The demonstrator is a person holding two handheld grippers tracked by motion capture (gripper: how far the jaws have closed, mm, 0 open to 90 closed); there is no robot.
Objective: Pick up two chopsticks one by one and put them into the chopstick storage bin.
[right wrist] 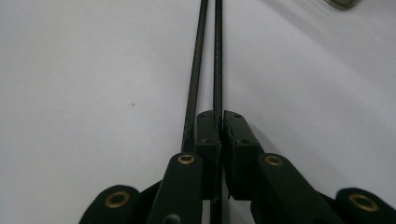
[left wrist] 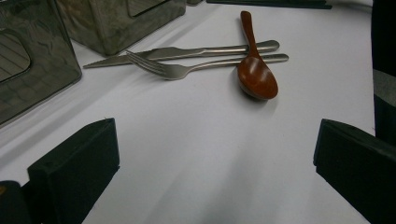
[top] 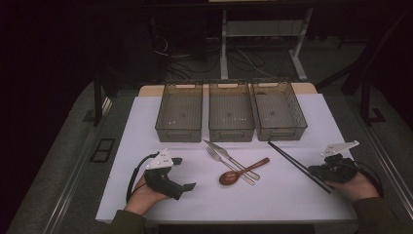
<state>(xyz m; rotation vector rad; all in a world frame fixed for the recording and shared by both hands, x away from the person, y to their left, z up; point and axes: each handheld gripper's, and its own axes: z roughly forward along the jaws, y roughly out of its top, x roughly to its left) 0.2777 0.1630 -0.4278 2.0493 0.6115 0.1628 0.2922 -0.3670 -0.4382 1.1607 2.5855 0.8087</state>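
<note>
A pair of black chopsticks (top: 298, 165) lies slanted on the white mat (top: 272, 195) at the right. My right gripper (top: 315, 172) sits at their near end. In the right gripper view its jaws (right wrist: 220, 122) are shut on the right chopstick (right wrist: 218, 56), while the left chopstick (right wrist: 195, 70) runs alongside the outside of one jaw. My left gripper (top: 184, 173) rests open on the mat at the left, with nothing between its jaws (left wrist: 215, 144). Ahead of it lie a brown wooden spoon (left wrist: 256, 74), a steel fork (left wrist: 187, 70) and a steel knife (left wrist: 177, 52).
Three smoky plastic bins stand side by side at the back of the mat: left (top: 178, 132), middle (top: 231, 134) and right (top: 287, 131). The spoon (top: 242, 172), fork (top: 214, 155) and knife (top: 215, 147) lie mid-mat. Dark floor and cables lie beyond the table.
</note>
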